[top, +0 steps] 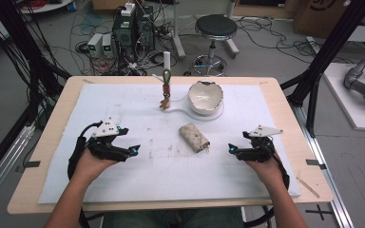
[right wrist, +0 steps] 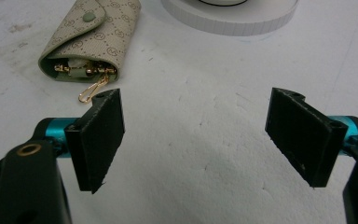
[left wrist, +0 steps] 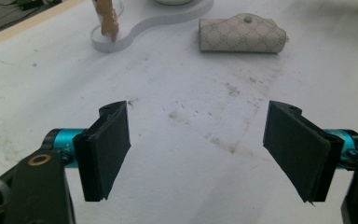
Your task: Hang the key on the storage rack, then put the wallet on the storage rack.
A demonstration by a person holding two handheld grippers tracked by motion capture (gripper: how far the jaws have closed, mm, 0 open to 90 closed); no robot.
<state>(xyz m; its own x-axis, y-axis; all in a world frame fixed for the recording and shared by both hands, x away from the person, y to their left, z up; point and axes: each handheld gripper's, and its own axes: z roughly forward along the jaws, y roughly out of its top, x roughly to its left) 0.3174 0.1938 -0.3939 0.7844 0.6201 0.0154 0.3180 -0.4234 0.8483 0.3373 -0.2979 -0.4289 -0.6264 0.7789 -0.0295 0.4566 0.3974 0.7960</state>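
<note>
A patterned key pouch (top: pixel 194 137) lies at the centre of the high view on the stained white mat (top: pixel 123 104), its contents partly hidden under the flap; a gold clasp (right wrist: pixel 92 89) pokes from its open end. The bowl (top: pixel 205 96) on a white stand (top: pixel 180 114) is cut off in both gripper views. The left gripper (top: pixel 134 151) and right gripper (top: pixel 232 149) stand wide, holding nothing, well apart from the pouch.
</note>
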